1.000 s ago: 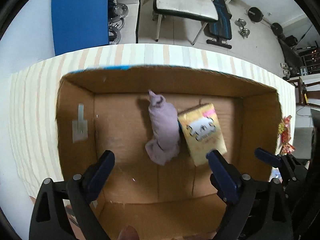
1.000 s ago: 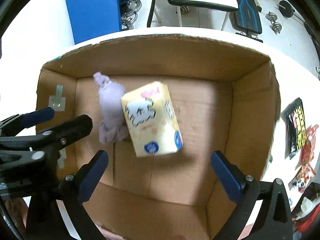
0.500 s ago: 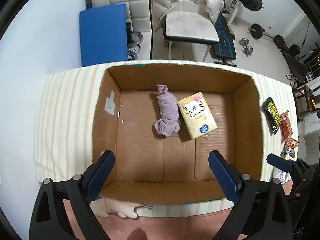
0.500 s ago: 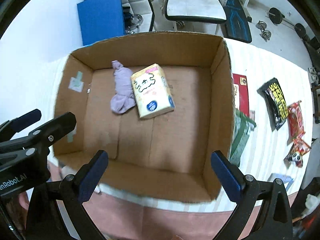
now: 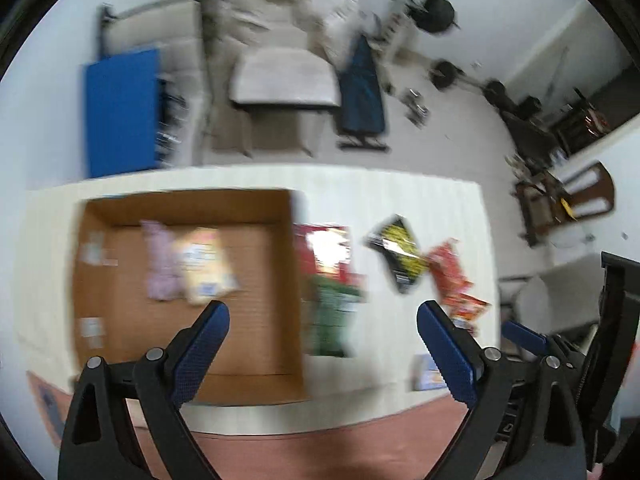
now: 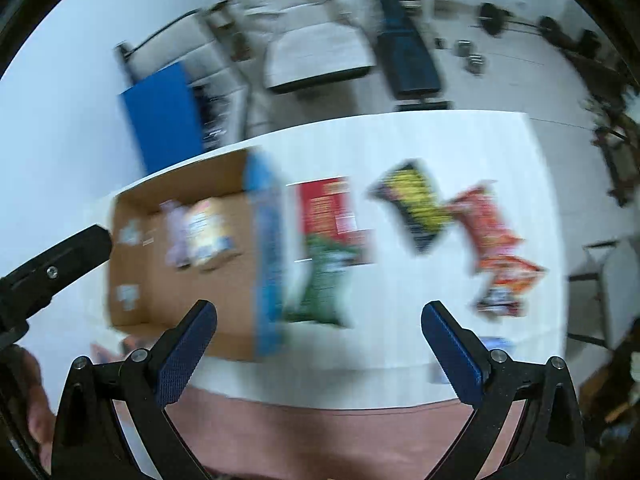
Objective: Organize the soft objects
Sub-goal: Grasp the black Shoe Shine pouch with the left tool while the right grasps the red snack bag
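Lying boxed, seemingly, tissue pack left of both gaping tongs

Smearing sideways across both views, softening the cardboard box and snack bags past reading. Bending straight lines and darkening at the circular fisheye edges. Glaring white on the red packet. Staying sharp only on blue fingertips, under bright, even light.

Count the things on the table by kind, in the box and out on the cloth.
In the box: 2, a purple cloth roll and a yellow tissue pack.
Snack bags beside it: 4, red, green, black-and-yellow, orange-red.
Small blue item at the near edge, too blurred to name: 1.
Total: 7.
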Tool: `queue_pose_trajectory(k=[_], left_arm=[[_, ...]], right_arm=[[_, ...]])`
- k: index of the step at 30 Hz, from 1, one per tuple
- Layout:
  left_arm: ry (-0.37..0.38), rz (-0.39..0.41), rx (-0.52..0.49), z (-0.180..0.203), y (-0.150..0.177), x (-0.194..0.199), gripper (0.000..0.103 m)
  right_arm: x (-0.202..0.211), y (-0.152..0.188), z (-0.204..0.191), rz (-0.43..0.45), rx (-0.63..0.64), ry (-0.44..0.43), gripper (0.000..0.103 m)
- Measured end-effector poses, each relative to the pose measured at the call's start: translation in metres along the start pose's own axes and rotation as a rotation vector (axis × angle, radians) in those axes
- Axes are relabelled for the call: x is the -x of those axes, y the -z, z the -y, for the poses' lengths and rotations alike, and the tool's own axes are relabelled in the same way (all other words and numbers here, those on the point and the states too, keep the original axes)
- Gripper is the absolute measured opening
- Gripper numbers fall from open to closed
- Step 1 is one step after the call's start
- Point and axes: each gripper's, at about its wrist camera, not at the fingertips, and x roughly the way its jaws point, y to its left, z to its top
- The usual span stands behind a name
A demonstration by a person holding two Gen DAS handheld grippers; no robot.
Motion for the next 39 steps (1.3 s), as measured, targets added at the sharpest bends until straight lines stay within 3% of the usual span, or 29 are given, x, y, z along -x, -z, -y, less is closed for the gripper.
queue_pose_trajectory(k=[5,9,14,19,23,25,27,30,32,33,35,39], left_arm=[[0.053,-0.163,0.030,0.064,-0.025,-0.094,0.096],[0.092,-0.295,0.116,0.089,-0.040,-0.169,0.096],[0.106,-0.433,0.213,0.095,-0.057,-0.249,0.096],[0.097,-0.527,0.266,0.095,-0.062,-0.300,0.096],[0.033,-0.542,0.244,0.098,-0.064,-0.317,0.095],[-0.014,-0.540,0.211,0.104,-0.064,-0.324,0.083],[-0.055,-0.540,0.177,0.111,-0.064,-0.327,0.080],[-0.121,-0.511,0.100,0.124,-0.064,-0.326,0.063],[-0.154,-0.490,0.037,0.132,-0.062,-0.324,0.049],[-0.153,-0.487,0.030,0.134,-0.061,-0.323,0.048],[-0.161,-0.476,0.013,0.136,-0.058,-0.320,0.044],[-0.176,-0.405,-0.037,0.140,-0.057,-0.294,0.042]], right_arm=[[-0.020,-0.028,0.094,-0.057,-0.021,0.112,0.103],[-0.071,-0.053,0.149,-0.175,0.021,0.151,0.103],[-0.137,-0.071,0.183,-0.293,0.075,0.167,0.103],[-0.181,-0.079,0.195,-0.376,0.099,0.144,0.102],[-0.201,-0.083,0.198,-0.410,0.120,0.132,0.098],[-0.208,-0.083,0.201,-0.423,0.123,0.136,0.096],[-0.214,-0.084,0.204,-0.434,0.123,0.131,0.095],[-0.222,-0.084,0.208,-0.444,0.130,0.142,0.091],[-0.227,-0.083,0.211,-0.455,0.126,0.152,0.073],[-0.227,-0.082,0.212,-0.450,0.128,0.166,0.071],[-0.224,-0.082,0.213,-0.439,0.132,0.187,0.055],[-0.216,-0.078,0.213,-0.428,0.107,0.183,0.051]])
